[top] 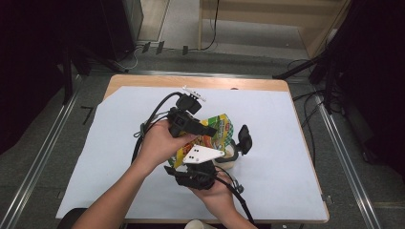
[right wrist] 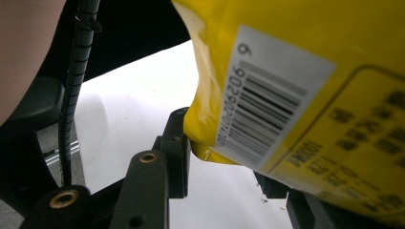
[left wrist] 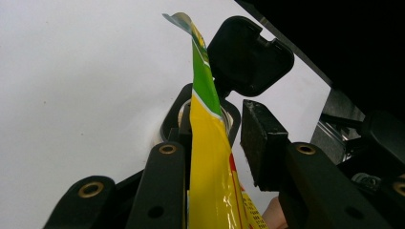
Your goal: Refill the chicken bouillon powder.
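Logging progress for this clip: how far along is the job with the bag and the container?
Done: the container has its lid flipped open. In hand: the snack bag sits between the jaws of the left tool and right tool, raised beside it. Left: nothing visibly pours out yet.

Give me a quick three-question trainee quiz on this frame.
1. True or false: the yellow and green plastic snack pouch lies flat on the white paper sheet.
2. What is printed on the pouch's white label in the right gripper view?
3. What stands beyond the pouch in the left gripper view: A) the white container with the open black flip lid, B) a red bowl?

Key: 1 false, it is lifted; 2 a barcode; 3 A.
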A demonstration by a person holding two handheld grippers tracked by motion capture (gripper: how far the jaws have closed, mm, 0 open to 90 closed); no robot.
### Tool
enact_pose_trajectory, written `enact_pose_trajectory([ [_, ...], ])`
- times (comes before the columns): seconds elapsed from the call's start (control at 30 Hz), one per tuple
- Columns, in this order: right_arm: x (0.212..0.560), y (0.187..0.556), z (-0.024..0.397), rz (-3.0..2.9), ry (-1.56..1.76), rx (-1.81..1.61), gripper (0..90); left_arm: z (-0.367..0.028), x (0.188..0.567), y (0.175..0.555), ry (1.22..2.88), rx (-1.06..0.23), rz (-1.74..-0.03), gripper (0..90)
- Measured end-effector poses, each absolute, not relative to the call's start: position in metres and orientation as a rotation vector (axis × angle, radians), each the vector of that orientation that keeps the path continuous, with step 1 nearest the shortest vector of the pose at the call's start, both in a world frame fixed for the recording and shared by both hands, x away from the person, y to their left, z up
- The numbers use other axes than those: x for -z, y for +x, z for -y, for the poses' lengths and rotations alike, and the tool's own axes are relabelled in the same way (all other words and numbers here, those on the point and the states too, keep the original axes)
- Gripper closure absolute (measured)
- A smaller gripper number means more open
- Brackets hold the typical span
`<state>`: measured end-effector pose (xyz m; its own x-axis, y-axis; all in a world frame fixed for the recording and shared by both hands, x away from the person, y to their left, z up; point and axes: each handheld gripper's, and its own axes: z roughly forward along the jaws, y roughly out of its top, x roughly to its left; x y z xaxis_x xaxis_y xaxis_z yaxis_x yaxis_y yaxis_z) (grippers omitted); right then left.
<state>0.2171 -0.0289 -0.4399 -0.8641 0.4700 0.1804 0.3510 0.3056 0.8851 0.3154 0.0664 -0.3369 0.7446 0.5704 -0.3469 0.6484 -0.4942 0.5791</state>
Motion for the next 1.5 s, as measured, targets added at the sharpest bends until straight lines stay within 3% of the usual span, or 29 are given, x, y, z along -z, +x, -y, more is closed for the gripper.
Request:
enact_pose_trajectory([
  [1.0,0.4438,0.2144,0.0276,-2.444,0.784,-1.603,63.6,-0.0619,0.3401,0.3127,2.258,0.130,-0.907,72.4],
  [1.5,0.4411,0.2166,0.0304,-2.439,0.796,-1.630,63.6,-0.0648,0.3357,0.3117,2.222,0.132,-0.889,67.4],
])
